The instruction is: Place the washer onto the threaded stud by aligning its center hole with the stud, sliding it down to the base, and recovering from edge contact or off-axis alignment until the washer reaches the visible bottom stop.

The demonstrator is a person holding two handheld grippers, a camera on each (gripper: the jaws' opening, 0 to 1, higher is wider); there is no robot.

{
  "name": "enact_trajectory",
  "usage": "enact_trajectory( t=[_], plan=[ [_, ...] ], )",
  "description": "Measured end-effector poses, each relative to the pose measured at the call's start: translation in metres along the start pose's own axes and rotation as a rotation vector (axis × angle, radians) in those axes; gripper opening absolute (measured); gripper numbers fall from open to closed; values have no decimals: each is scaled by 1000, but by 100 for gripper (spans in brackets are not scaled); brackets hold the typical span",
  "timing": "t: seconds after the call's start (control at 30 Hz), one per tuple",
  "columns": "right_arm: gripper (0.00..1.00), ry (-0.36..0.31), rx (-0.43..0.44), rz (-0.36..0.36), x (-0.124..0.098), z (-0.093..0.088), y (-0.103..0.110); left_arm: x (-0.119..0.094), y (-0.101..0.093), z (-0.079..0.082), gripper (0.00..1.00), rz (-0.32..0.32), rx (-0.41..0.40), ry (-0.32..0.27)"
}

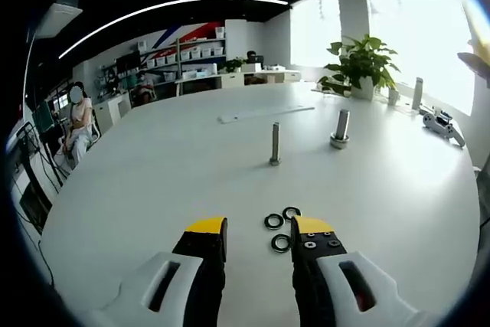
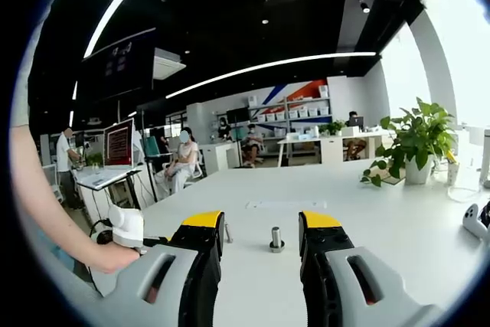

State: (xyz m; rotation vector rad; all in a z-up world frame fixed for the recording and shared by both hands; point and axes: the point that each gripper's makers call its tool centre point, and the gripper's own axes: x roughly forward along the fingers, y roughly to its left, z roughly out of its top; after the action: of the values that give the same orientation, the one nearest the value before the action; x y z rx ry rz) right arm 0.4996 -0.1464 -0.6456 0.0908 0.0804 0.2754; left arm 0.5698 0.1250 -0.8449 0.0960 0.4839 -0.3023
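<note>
Three black washers lie flat on the white table, just ahead of my left gripper. Its yellow-tipped jaws stand open with nothing between them. One washer lies close beside the right fingertip. Farther off a slim threaded stud stands upright, and a thicker stud on a round base stands to its right. In the right gripper view my right gripper is open and empty. It is raised and looks at a short stud seen between its jaws, with a thin stud beside the left jaw.
A flat pale strip lies beyond the studs. A potted plant, a bottle and a white handheld device stand along the far right edge. A person's arm holds a white handle. People sit at desks behind.
</note>
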Motion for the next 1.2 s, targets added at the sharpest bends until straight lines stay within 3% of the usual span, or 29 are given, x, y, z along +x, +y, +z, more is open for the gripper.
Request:
enact_trajectory(
  t=[0.33,0.7,1.2],
  plan=[
    [41,-2,8,-1,0,0,0,10,3,-2,30,5,29,32],
    [41,-5,17,1,0,2,1,3,-7,-3,28,1,78,61],
    [40,-6,35,-8,0,1,-2,7,-17,3,24,-32,83,53]
  ],
)
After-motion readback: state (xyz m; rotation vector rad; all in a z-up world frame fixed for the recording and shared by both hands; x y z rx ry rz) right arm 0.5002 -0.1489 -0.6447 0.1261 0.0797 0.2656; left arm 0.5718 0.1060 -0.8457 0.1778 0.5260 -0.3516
